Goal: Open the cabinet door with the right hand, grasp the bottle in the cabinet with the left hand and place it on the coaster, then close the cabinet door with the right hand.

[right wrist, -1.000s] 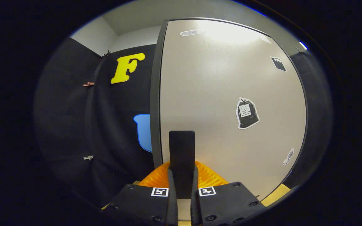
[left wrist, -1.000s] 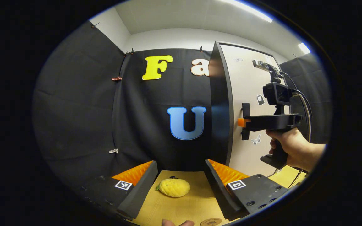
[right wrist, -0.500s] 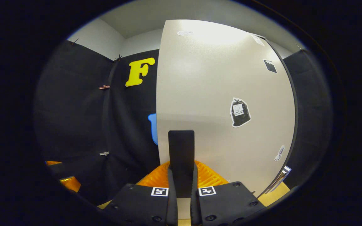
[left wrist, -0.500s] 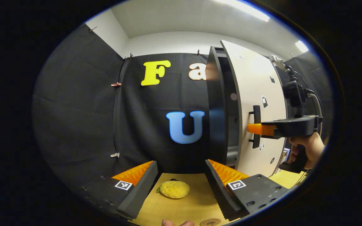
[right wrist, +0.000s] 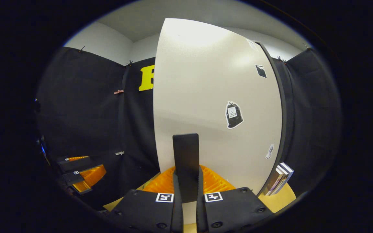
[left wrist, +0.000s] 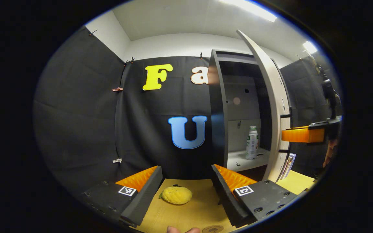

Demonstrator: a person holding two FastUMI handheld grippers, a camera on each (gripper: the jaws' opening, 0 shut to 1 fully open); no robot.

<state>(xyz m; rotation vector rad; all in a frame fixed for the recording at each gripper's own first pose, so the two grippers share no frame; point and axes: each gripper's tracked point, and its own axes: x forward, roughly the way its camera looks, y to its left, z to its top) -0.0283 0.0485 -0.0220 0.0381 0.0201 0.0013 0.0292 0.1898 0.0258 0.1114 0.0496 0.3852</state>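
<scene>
One bottle point(left wrist: 252, 142) stands upright on the cabinet's point(left wrist: 217, 106) shelf, behind the open cabinet door point(right wrist: 212, 106). One coaster point(left wrist: 213, 229) lies at the table's near edge, and one yellow toy fruit point(left wrist: 176, 195) is just ahead of the left gripper point(left wrist: 186, 191), whose fingers are spread wide around nothing. The right gripper point(right wrist: 186, 194) is clamped on the door's black handle point(right wrist: 186, 161) (apparently books point(right wrist: 278, 182) lean by the hinge side).

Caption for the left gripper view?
Open left tongs face the opened cabinet door, bottle on shelf.
</scene>
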